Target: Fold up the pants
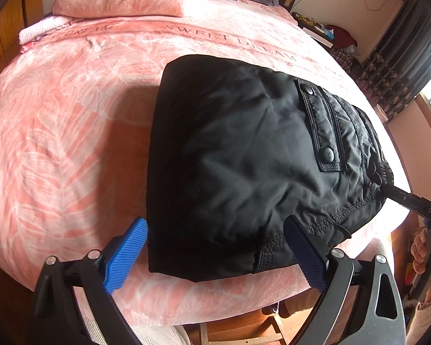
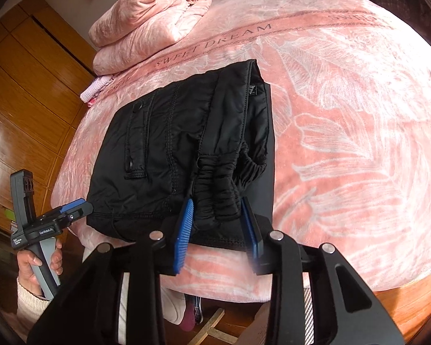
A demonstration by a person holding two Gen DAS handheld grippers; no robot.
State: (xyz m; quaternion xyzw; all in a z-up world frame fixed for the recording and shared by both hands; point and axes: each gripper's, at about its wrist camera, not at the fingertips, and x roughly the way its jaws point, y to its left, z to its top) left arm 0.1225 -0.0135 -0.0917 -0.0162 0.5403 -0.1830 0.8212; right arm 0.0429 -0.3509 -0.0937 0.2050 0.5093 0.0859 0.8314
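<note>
One pair of black pants (image 1: 244,155), folded into a thick rectangular bundle, lies at the near edge of a pink bed cover (image 1: 57,132) printed "SWEET DREAM". A snap-flap pocket (image 1: 321,126) faces up. Left gripper (image 1: 215,247): blue pads spread wide, straddling the bundle's near hem, one pad clear of the cloth, the other lying against its edge; nothing clamped. Right gripper (image 2: 218,224): pads partly closed either side of the gathered elastic waistband (image 2: 218,189); cannot tell whether they pinch it. A folded pink quilt (image 2: 149,20) sits well behind the pants, a wooden wardrobe (image 2: 23,92) beyond the bed's side. Nothing lies on the bundle. Only the right wrist view shows the waistband folds and the person's hand (image 2: 34,267) on the left handle; only the left wrist view shows the curtained window (image 1: 402,66).
</note>
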